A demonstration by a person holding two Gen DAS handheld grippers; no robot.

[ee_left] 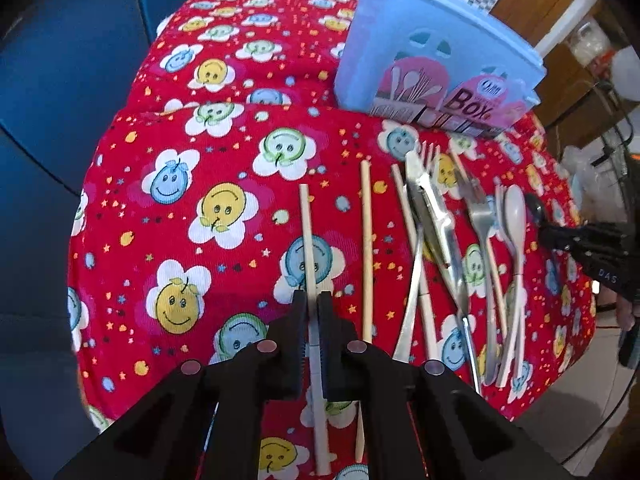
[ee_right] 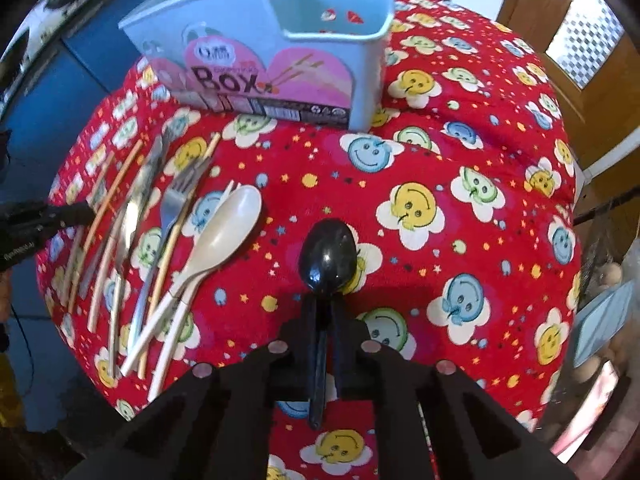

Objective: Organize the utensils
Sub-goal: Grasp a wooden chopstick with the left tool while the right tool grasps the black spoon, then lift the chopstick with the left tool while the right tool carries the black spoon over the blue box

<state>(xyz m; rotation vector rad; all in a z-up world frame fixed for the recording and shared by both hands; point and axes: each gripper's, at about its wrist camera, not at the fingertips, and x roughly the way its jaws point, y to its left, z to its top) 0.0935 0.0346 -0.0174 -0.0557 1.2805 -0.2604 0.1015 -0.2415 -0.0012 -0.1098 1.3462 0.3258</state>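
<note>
My left gripper [ee_left: 313, 300] is shut on a wooden chopstick [ee_left: 307, 236] that points away over the red smiley cloth. My right gripper [ee_right: 323, 304] is shut on the handle of a black spoon [ee_right: 328, 258], bowl forward. A light blue utensil box [ee_left: 432, 56] stands at the back of the table; the right wrist view shows its open compartments [ee_right: 280, 36]. Loose utensils lie in a row: another chopstick [ee_left: 366, 248], a metal knife [ee_left: 434, 224], a fork [ee_left: 480, 216] and cream spoons [ee_right: 224, 236].
The table is covered by a red cloth with smiley flowers [ee_left: 192, 208]. Blue panels [ee_left: 68, 92] are to the left, wooden doors [ee_right: 576, 80] to the right. The right gripper's body shows at the left view's right edge [ee_left: 592, 248].
</note>
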